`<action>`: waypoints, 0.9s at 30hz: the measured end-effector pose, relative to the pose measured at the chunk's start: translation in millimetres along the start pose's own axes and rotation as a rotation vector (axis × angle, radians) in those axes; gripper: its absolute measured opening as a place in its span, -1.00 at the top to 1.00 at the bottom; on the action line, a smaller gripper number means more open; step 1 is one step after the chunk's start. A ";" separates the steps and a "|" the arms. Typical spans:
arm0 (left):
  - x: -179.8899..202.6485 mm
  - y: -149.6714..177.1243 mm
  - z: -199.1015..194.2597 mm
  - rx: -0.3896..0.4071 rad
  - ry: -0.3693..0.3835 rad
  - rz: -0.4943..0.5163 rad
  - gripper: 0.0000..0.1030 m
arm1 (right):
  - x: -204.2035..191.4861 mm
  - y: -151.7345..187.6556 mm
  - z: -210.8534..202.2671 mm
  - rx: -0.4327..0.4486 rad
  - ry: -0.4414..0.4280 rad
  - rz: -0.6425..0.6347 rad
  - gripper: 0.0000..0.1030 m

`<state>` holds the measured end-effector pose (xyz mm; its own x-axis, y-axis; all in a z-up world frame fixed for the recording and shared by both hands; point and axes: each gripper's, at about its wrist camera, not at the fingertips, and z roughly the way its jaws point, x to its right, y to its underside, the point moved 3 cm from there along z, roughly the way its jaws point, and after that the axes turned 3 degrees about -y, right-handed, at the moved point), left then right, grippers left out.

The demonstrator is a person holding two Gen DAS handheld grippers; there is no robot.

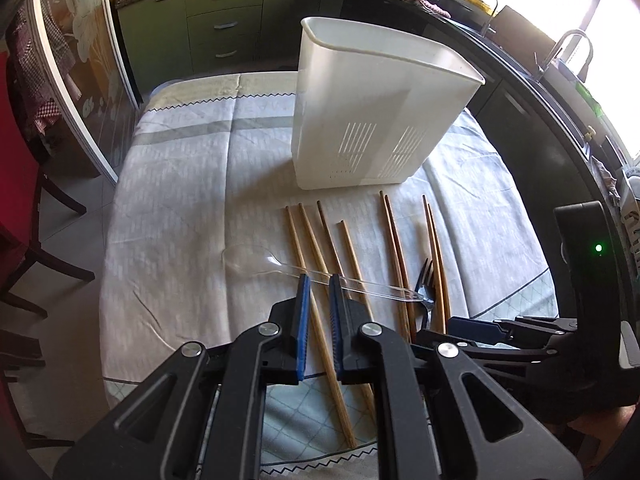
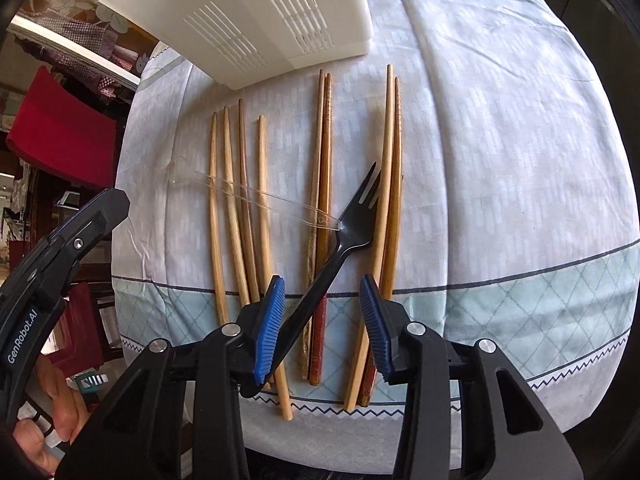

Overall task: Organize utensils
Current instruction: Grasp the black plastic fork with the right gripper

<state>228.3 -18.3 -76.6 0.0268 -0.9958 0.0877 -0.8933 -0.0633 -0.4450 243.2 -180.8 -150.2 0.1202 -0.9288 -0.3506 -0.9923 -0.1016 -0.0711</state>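
Observation:
My left gripper (image 1: 320, 280) hovers shut above the table with nothing between its pads. A clear plastic spoon (image 1: 248, 258) lies crosswise over several wooden chopsticks (image 1: 312, 248) just past its tips. In the right wrist view my right gripper (image 2: 322, 284) points down, open. The handle of a black fork (image 2: 352, 236) runs between its fingers close to the left pad (image 2: 272, 320), while the right pad stands clear. The fork rests on the chopsticks (image 2: 324, 160), its neck touching the spoon's (image 2: 256, 200) handle end. A white slotted utensil holder (image 1: 380, 120) stands upright behind them.
A pale patterned tablecloth (image 1: 180, 200) covers the table, whose front edge lies just under both grippers. Dark chairs (image 1: 24, 240) stand to the left. A dark kitchen counter with a sink tap (image 1: 576, 40) curves along the right. A person's hand (image 2: 60, 412) holds the left gripper's body (image 2: 80, 236).

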 end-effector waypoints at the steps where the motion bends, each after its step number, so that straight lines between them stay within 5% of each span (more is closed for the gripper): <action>1: -0.8 0.1 -1.4 0.007 -0.005 0.003 0.82 | 0.7 -1.6 2.2 -0.006 0.007 0.006 0.22; 14: -3.0 4.5 -6.2 0.021 -0.006 0.034 0.82 | 5.8 -12.5 19.8 -0.051 0.060 0.031 0.75; 27: -16.0 2.8 12.5 -0.051 -0.039 -0.042 0.82 | 2.2 1.3 -10.4 0.052 0.027 -0.104 0.82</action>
<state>231.0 -3.3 -90.4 0.0810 -0.9942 0.0704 -0.9127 -0.1023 -0.3956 241.9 -186.7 -141.4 0.2208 -0.9237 -0.3132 -0.9715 -0.1799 -0.1542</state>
